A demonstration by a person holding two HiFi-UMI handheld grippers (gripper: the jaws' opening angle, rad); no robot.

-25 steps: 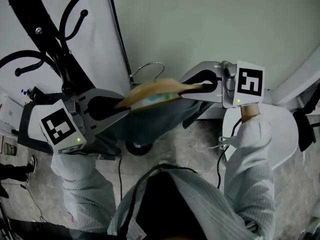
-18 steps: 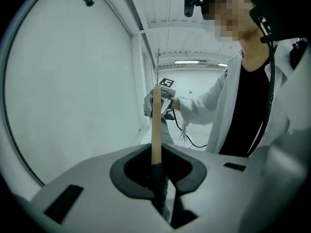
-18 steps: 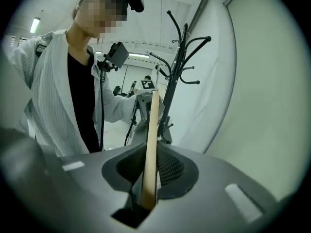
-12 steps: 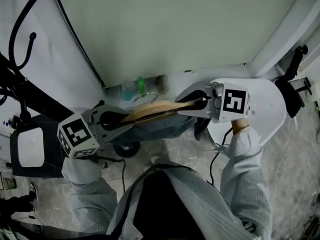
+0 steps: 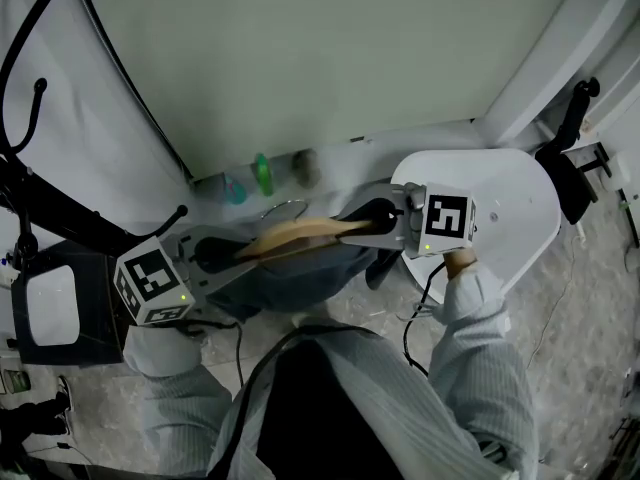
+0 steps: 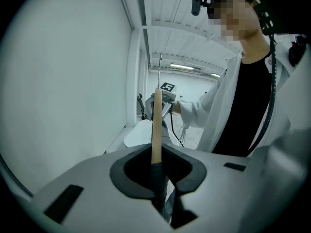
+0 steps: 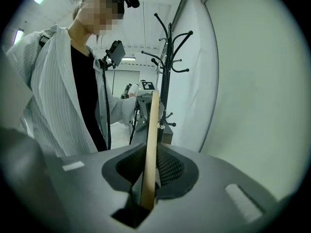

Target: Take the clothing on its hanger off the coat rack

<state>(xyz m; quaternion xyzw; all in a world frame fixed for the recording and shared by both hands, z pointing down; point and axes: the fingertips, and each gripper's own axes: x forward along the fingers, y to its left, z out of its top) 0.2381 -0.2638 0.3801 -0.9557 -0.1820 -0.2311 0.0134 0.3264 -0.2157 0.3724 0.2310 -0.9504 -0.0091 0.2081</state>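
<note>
Farther from coat rack (image 7: 166, 67) now: left gripper (image 5: 235, 256), right gripper (image 5: 365, 223) each clamp a hanger (image 5: 300, 234) end (clothing (image 5: 300, 278) draped).

Head view: dim, flat light, cool green cast. Small objs (image 5: 262, 173) at wall foot, upper centre, smeared by motion blur. Both gripper views: fisheye, black vignette at corners, edges bent. Ceiling strip light (image 6: 186, 66) glares, top centre. Hanger (image 6: 156, 125) sharp. Left gripper (image 6: 158, 178) and right gripper (image 7: 148, 191) shells soft, lower frame.
</note>
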